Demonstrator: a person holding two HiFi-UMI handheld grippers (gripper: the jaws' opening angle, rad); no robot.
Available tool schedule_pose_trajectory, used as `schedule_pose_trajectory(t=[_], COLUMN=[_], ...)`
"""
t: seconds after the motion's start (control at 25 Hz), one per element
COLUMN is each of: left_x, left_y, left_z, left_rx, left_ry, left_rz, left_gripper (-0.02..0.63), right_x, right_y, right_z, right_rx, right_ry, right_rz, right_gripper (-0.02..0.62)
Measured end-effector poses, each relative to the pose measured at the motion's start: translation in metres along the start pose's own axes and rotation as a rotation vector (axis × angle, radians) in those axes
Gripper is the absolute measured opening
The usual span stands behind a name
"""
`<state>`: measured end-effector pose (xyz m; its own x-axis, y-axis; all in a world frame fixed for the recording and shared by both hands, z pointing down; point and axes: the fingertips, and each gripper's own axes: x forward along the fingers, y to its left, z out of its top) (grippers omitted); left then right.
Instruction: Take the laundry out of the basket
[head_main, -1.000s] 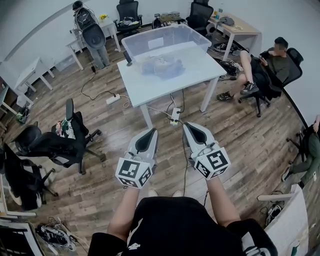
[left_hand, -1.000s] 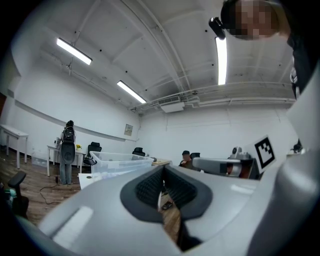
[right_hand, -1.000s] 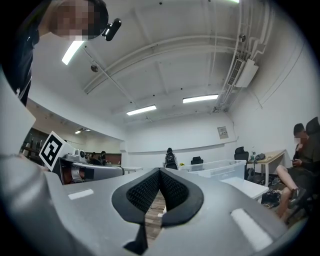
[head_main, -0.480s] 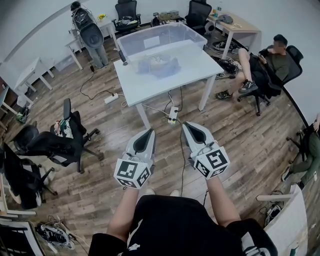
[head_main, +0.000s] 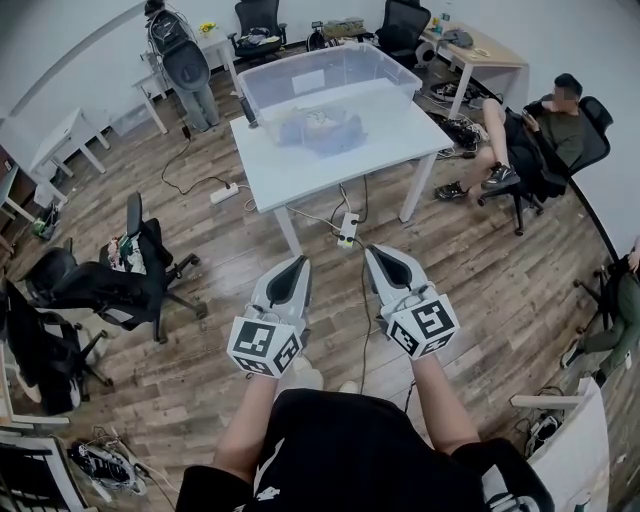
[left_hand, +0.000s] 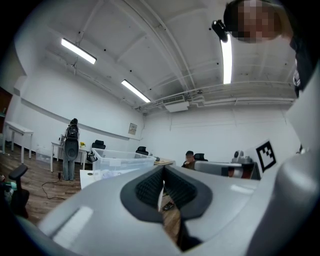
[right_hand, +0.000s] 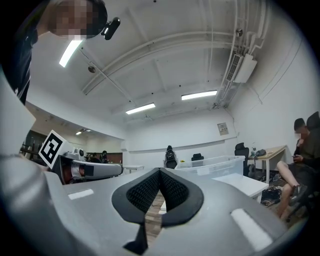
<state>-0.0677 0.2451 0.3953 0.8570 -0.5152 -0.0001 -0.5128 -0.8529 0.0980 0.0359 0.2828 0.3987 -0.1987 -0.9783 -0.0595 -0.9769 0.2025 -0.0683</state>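
While the left claw (head_main: 300, 265) and the right claw (head_main: 378, 253) stay clenched and empty above the wood floor (head_main: 480, 290), the laundry (head_main: 322, 130) still lies by the clear bin (head_main: 330, 70) on the white counter (head_main: 300, 165), well ahead.

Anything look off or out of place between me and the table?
Loose cables trail across the floor to a power strip by the table's near side, in the walking path: a likely trip hazard. Nothing on the table looks spilled.
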Motion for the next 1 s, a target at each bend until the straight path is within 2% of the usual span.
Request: schedule_pose_trajectory(t=[0.48, 0.68, 1.0], left_x=[0.018, 0.019, 0.023], left_y=[0.052, 0.08, 0.126], left_z=[0.009, 0.016, 0.018], left_rx=[0.004, -0.037, -0.052], left_ry=[-0.008, -0.024, -0.039], left_rz=[-0.009, -0.023, -0.017], left_gripper=[0.009, 0.009, 0.008], right_x=[0.054, 0.079, 0.116], right_y=[0.002, 0.009, 0.014], right_z=[0.002, 0.005, 0.001], right_rx=[-0.015, -0.022, -0.031], right_ry=[0.0, -0.004, 0.0], right_rz=[-0.011, -0.024, -0.058], right_gripper=[-0.002, -0.002, -0.002])
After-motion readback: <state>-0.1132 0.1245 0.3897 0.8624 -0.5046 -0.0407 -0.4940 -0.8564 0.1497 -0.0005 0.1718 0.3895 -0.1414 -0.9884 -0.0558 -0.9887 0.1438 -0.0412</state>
